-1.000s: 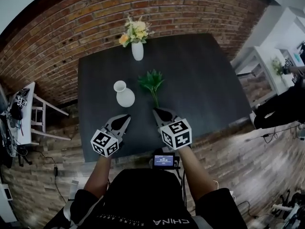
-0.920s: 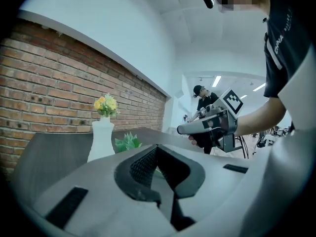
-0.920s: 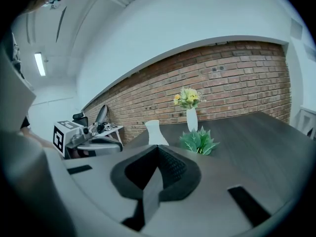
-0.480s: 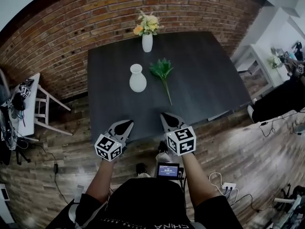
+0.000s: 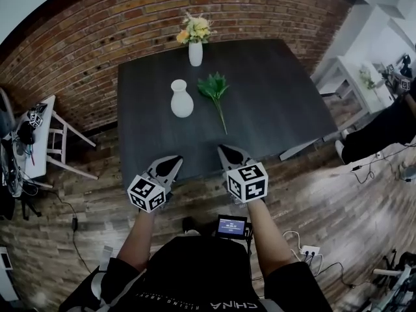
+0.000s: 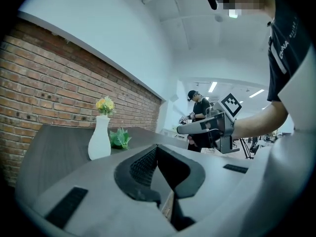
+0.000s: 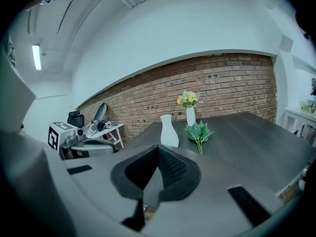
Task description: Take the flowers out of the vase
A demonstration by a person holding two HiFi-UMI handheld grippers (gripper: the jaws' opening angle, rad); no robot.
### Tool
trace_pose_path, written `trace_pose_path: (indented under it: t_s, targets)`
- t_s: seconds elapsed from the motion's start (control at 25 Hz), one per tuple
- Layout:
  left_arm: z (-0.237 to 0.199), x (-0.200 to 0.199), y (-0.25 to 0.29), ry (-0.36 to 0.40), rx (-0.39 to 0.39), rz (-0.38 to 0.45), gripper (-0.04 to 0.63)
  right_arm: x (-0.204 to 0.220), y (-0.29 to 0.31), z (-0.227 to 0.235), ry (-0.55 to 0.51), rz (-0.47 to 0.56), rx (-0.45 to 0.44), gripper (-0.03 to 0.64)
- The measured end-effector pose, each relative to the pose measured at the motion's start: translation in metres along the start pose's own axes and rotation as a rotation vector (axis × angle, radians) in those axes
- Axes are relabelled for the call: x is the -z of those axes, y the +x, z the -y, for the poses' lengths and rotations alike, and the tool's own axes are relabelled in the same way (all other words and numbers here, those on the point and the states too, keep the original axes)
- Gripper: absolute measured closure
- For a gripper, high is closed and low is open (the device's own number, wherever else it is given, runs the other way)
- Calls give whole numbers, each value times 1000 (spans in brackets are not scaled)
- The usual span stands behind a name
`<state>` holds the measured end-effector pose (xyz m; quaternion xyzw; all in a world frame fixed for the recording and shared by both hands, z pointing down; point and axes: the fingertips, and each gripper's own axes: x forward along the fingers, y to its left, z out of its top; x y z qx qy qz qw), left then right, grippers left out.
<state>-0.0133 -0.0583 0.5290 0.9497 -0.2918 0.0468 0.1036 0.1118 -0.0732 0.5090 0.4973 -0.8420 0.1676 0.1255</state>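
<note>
Head view: both grippers are held over the near edge of the dark surface (image 5: pixel 273 109), in the lower middle of the frame, the left gripper (image 5: pixel 172 162) to the left and the right gripper (image 5: pixel 227 152) beside it. In the left gripper view and the right gripper view, each pair of jaws is seen pressed together with nothing between them.

A green leafy sprig (image 5: pixel 215 90) is laid flat on the surface in the upper middle of the frame. Its stem is pointed roughly toward the right gripper, and it is well apart from both grippers. Just left of it, a rounded white vase (image 5: pixel 181 99) is stood upright. Higher in the frame, near the brick wall (image 5: pixel 97 38), yellow flowers (image 5: pixel 195 29) are held in a slim white vase (image 5: pixel 195 52), farthest from the grippers.
</note>
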Motion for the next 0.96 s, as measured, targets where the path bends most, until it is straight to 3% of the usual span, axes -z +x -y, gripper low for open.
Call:
trace_pose_path:
  t_s: [0.32,0.96]
  targets:
    - [25,-11,27,39,5,-16,592,7,-15,31,5,0,-35,612]
    - [40,-19,45,68,11,-19,592,2,-12,34,-26,-5,-95,612]
